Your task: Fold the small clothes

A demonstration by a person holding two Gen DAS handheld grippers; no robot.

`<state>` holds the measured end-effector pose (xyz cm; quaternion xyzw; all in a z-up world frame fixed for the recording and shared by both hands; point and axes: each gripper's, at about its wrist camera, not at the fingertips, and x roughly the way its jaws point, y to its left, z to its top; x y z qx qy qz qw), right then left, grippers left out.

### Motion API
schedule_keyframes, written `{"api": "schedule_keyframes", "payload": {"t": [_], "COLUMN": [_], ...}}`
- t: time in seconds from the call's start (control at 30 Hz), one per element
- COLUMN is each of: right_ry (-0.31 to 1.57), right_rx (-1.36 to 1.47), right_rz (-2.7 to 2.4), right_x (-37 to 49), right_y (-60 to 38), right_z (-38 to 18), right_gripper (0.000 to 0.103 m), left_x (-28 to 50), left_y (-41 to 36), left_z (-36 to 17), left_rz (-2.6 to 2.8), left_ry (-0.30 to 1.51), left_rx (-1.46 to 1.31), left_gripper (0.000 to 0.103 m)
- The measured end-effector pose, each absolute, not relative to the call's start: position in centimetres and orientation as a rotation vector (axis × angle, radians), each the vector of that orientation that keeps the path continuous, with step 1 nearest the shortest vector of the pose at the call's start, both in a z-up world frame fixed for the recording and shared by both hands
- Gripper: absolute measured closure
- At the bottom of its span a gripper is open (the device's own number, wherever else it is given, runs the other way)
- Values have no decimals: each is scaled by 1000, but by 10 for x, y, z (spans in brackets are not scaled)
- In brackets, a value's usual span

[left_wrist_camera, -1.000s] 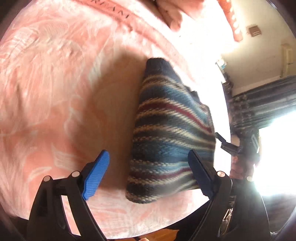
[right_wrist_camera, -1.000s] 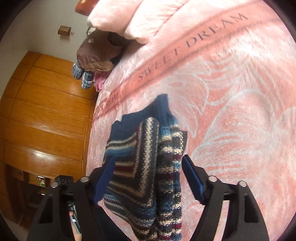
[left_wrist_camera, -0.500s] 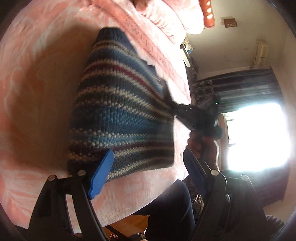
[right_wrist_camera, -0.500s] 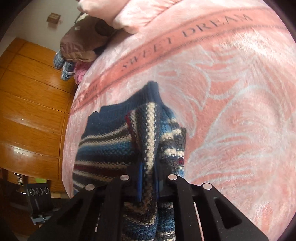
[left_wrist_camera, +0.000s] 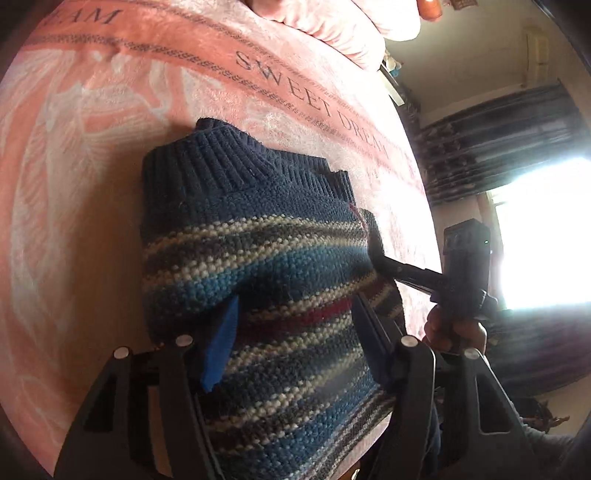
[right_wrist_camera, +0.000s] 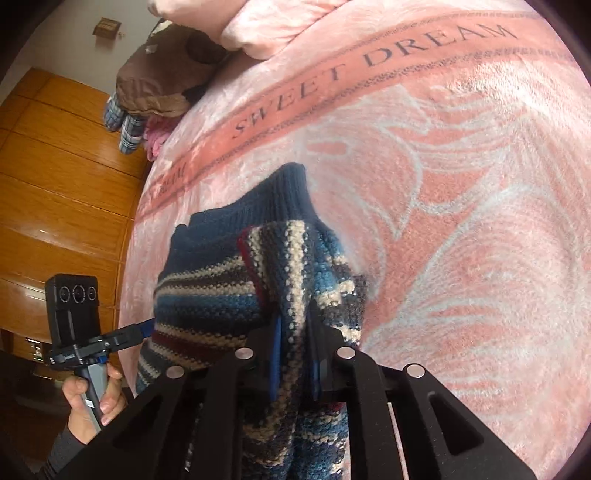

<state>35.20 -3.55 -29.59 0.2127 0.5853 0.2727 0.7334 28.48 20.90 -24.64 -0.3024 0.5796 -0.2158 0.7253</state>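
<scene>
A small knitted sweater [left_wrist_camera: 280, 258], navy at the collar with blue, cream and red stripes, hangs lifted over a pink blanket [left_wrist_camera: 110, 147]. My left gripper [left_wrist_camera: 291, 332] is open at its left edge, the fabric lying between its fingers and draped over the blue left pad [left_wrist_camera: 221, 343]. My right gripper [right_wrist_camera: 295, 354] is shut on the sweater's [right_wrist_camera: 221, 295] bunched right edge. In the left wrist view the right gripper's tip [left_wrist_camera: 380, 258] meets that edge. In the right wrist view the left gripper [right_wrist_camera: 142, 332] touches the sweater's left edge.
The pink "SWEET DREAM" blanket [right_wrist_camera: 461, 221] covers the bed. Pink pillows [left_wrist_camera: 332, 29] lie at its head, with a brown bundle of clothes [right_wrist_camera: 162, 81] beside them. A wooden wardrobe [right_wrist_camera: 55, 184] stands on the left and a bright window [left_wrist_camera: 535, 229] on the right. A hand [right_wrist_camera: 92, 398] holds the left gripper's handle.
My right gripper shut on the sweater's edge and raised it. My left gripper moved in until the fabric lay between its fingers, and its jaws narrowed.
</scene>
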Motion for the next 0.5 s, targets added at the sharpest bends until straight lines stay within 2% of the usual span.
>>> {"api": "schedule_keyframes", "payload": {"t": [0.07, 0.17, 0.27, 0.3, 0.37, 0.43, 0.5], "right_ry": [1233, 1169, 1231, 1247, 1256, 1272, 1236], "right_rx": [414, 317, 219, 141, 92, 174, 167], "right_rz": [586, 658, 718, 678, 620, 620, 637], "right_x": [336, 302, 280, 277, 278, 276, 262], "right_y": [-41, -38, -18, -14, -20, -31, -33], "right_z": [-272, -241, -251, -264, -282, -278, -257], "right_gripper": [84, 84, 89, 96, 103, 103, 100], "left_x": [279, 254, 233, 232, 231, 228, 218], "left_y": [218, 222, 213, 211, 211, 215, 215], "left_z": [-226, -192, -204, -218, -233, -227, -206], "left_rz": [-478, -556, -549, -526, -507, -488, -512], "left_ry": [1260, 1169, 1207, 1232, 1226, 1220, 1184], "left_rx": [-646, -645, -614, -614, -642, -647, -646], "left_gripper": [38, 36, 38, 38, 44, 43, 36]}}
